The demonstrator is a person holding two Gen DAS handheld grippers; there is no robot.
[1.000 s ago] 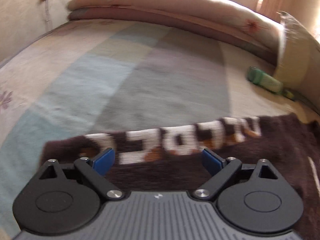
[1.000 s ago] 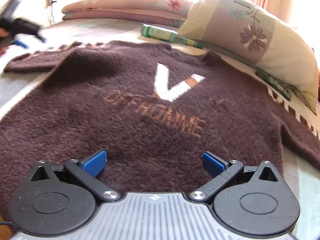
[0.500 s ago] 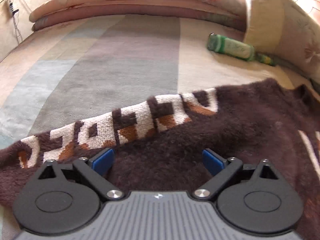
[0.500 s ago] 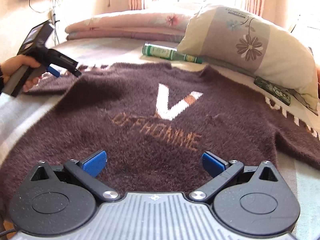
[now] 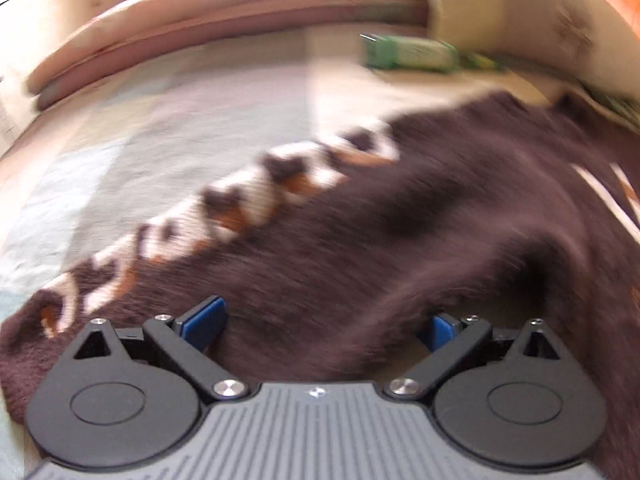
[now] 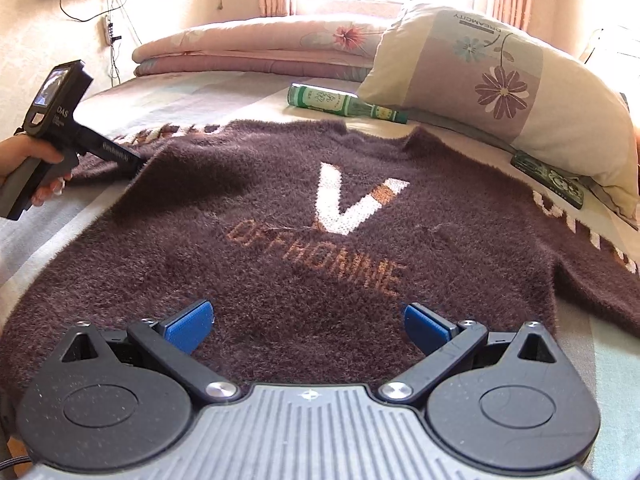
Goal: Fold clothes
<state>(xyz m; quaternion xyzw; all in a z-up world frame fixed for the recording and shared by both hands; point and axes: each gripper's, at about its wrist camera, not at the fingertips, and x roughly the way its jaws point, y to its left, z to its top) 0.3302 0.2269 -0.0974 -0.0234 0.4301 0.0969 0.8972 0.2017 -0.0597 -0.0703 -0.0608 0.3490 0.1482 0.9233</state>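
Lower now, the left gripper (image 5: pixel 320 326) sits down on the sweater's sleeve (image 5: pixel 224 208), jaws opening wide with fuzzy brown cloth bunched between them.

Its blue pads do not squeeze the cloth. The right gripper (image 6: pixel 308 322) hangs wide open and holds nothing, with the brown sweater (image 6: pixel 320 216) spread flat on the bed (image 6: pixel 180 96) just in front. A green bottle (image 6: pixel 340 102) lies far ahead by the pillow (image 6: pixel 500 92).
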